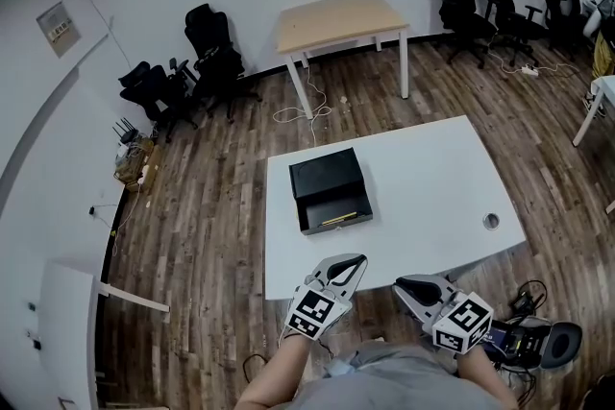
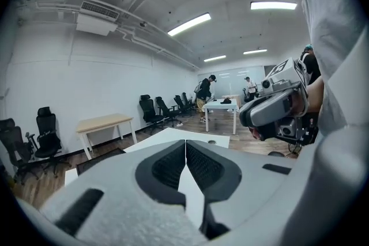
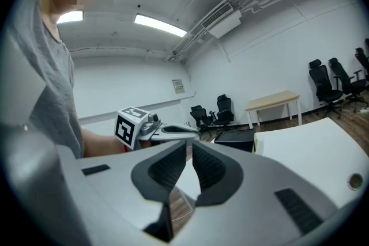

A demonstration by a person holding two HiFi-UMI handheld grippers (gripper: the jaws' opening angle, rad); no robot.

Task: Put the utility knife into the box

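Black box (image 1: 330, 190) on white table (image 1: 432, 178), wooden table (image 1: 338, 19) beyond, chairs (image 1: 216, 53) around

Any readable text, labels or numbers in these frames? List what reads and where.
None can be read.
Wall notice: print too small to read; the same in the right gripper view.
Left marker cube and right marker cube: black-and-white square patterns only, no words.
Black box: no label shows.
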